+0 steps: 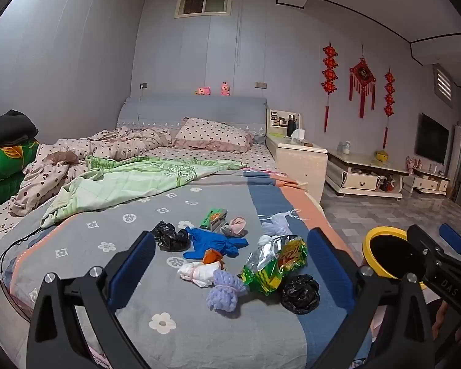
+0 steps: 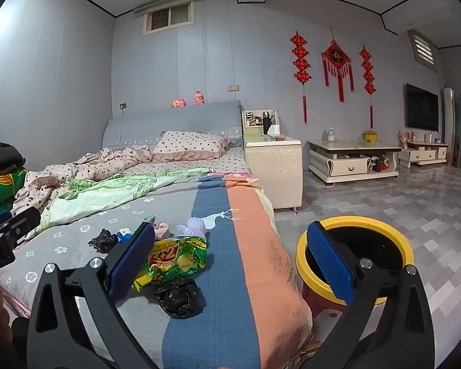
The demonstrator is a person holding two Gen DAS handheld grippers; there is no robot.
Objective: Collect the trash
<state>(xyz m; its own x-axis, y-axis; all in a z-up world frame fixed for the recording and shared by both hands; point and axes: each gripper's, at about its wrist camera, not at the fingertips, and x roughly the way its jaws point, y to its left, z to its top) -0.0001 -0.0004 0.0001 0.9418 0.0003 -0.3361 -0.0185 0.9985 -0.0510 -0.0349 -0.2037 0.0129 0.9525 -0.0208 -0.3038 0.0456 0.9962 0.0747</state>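
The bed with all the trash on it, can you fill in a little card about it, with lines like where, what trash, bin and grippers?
where: grey flowered bedspread
trash: shiny green snack wrapper, two crumpled black plastic bags, blue rubber glove, lilac yarn bundle
bin: yellow-rimmed round bin, on the floor beside the bed
left gripper: open, holding nothing
right gripper: open, holding nothing

Dim, bluish room light

Fisheye lenses are bending walls at dark-vignetted edges; the far floor (image 2: 384, 190) is glaring softly.
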